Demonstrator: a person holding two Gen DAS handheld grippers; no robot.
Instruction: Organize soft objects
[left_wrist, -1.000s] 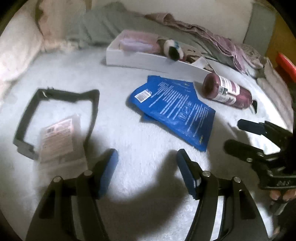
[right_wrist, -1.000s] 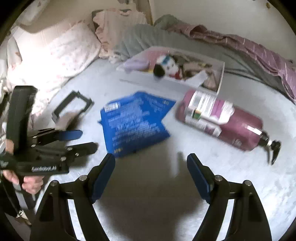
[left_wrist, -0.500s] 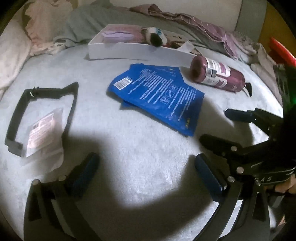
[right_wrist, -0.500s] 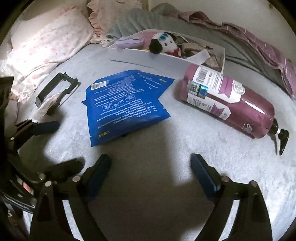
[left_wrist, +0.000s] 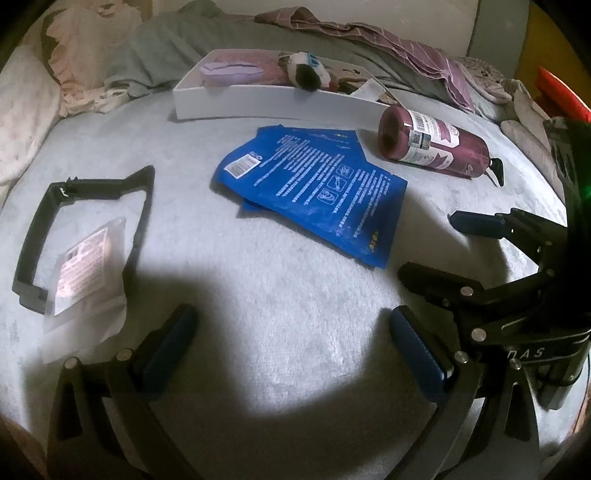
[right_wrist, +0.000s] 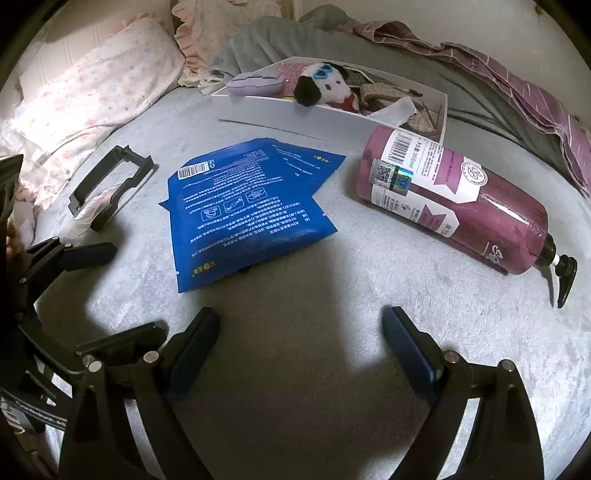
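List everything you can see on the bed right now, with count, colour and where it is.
blue packets: two, blue, stacked mid-bed
pump bottle: one, maroon, lying right of the packets
white box: one, white, behind the packets
plush toy: one, black and white, in the box
purple pouch: one, lilac, box's left end
black frame: one, black, left
clear bag: one, clear, partly on the frame
left gripper: open, empty
right gripper: open, empty

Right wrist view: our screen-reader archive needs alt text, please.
An open right hand-held gripper hovers over a grey bedspread, holding nothing. Ahead lie blue packets, a purple pump bottle on its side, and a white box holding a plush toy.
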